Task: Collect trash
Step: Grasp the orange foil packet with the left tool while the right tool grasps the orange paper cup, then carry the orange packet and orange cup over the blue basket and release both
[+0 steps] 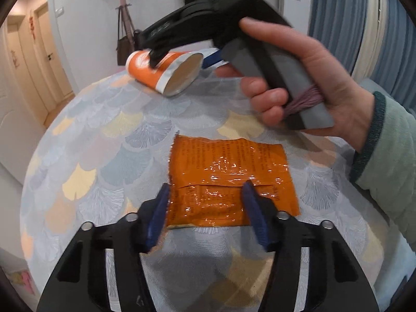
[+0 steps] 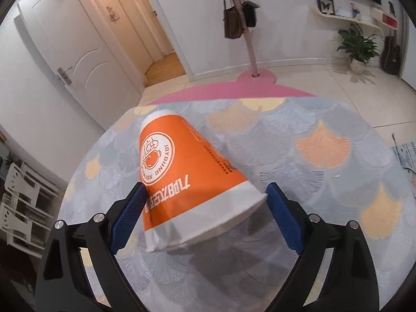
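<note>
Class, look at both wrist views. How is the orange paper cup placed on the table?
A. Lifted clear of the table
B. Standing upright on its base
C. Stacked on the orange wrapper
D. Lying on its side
D: the orange paper cup lies on its side on the tablecloth, its open mouth facing the left wrist camera, apart from the flat orange wrapper.

Orange cup (image 2: 187,182) toppled — orange wrapper (image 1: 228,179) flat.
</note>
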Demonstrator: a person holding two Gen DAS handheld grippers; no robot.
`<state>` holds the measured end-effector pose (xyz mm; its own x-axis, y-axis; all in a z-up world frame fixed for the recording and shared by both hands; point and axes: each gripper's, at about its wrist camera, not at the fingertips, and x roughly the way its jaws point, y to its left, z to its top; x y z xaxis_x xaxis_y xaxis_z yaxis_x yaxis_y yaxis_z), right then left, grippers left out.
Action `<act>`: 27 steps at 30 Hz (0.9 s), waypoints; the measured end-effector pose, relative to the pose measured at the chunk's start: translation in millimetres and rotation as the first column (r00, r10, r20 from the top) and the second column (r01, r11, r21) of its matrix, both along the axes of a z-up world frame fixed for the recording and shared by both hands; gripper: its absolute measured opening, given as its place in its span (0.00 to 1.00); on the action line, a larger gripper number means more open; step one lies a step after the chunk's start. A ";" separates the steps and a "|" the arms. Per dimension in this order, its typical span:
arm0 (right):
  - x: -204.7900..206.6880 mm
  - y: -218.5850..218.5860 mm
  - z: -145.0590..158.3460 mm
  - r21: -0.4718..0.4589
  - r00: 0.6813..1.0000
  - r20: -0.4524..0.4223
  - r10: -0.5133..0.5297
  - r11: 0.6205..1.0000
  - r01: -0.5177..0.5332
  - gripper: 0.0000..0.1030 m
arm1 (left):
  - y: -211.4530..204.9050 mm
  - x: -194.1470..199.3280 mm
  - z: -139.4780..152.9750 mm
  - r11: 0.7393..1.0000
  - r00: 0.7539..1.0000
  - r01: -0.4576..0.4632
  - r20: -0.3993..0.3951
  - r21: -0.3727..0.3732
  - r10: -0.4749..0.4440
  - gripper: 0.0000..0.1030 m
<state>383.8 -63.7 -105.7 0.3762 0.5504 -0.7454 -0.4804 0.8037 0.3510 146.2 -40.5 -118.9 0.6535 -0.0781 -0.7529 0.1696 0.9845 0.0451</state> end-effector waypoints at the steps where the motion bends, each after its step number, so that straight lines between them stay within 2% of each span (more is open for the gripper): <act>1: -2.1 3.3 -0.4 -0.009 1.000 0.011 0.002 1.000 -0.002 0.85 | 0.1 -1.9 0.8 1.000 1.000 0.003 0.003 -0.003 -0.003 0.45; 2: -3.8 6.1 0.0 -0.017 1.000 0.021 0.009 1.000 -0.009 0.82 | -0.7 -3.4 2.0 1.000 1.000 0.004 0.005 -0.008 -0.003 0.32; 3: -4.6 9.6 0.0 -0.015 0.999 0.023 0.031 0.999 -0.030 0.77 | -0.1 -4.0 2.8 1.000 1.000 0.001 0.008 -0.010 -0.001 0.24; 4: -7.0 13.2 1.0 -0.004 0.998 0.022 0.054 0.999 -0.054 0.64 | 0.5 -4.5 3.7 1.000 1.000 0.000 0.010 -0.011 0.000 0.16; 5: -11.2 17.2 3.5 -0.013 0.997 0.034 0.065 0.998 -0.065 0.61 | 0.9 -4.4 4.2 1.000 1.000 0.003 0.011 -0.022 -0.003 0.03; 6: -14.7 20.5 6.0 -0.042 0.996 0.058 0.062 0.997 -0.060 0.60 | 0.7 -3.6 5.3 0.999 1.000 0.009 0.009 -0.036 -0.008 0.00; 7: -21.1 25.5 9.1 -0.075 0.993 0.093 0.065 0.995 -0.059 0.58 | 2.4 -3.8 6.2 0.999 1.000 0.012 0.011 -0.051 -0.012 0.00; 9: -28.5 31.7 12.2 -0.088 0.989 0.116 0.091 0.993 -0.081 0.40 | 5.0 -4.3 8.5 0.997 1.000 0.018 0.015 -0.079 -0.017 0.00; 10: -32.3 33.3 13.7 -0.105 0.987 0.129 0.093 0.991 -0.080 0.35 | 6.5 -6.7 10.3 0.994 0.999 0.029 0.021 -0.106 -0.027 0.00; 12: -42.0 32.7 18.6 -0.138 0.982 0.168 0.088 0.988 -0.065 0.35 | 8.1 -9.5 11.6 0.990 0.999 0.043 0.025 -0.134 -0.039 0.00; 18: -65.1 3.9 41.7 -0.097 0.972 0.233 0.039 0.995 -0.017 0.35 | 15.7 -16.9 21.4 0.963 0.996 0.083 0.053 -0.255 -0.072 0.00; 23: -92.4 -23.2 68.0 -0.086 0.949 0.314 0.000 0.996 0.028 0.35 | 21.5 -27.3 40.4 0.942 0.992 0.105 0.104 -0.319 -0.076 0.00; 27: -116.6 -46.6 88.8 -0.053 0.931 0.363 -0.037 0.997 0.060 0.35 | 24.5 -35.9 59.0 0.932 0.987 0.118 0.146 -0.342 -0.071 0.00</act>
<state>267.1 -110.3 -16.8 0.6519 0.4816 -0.5858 -0.5251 0.8440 0.1094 110.3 -16.0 -59.9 0.7199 -0.3864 -0.5765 0.2787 0.9217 -0.2697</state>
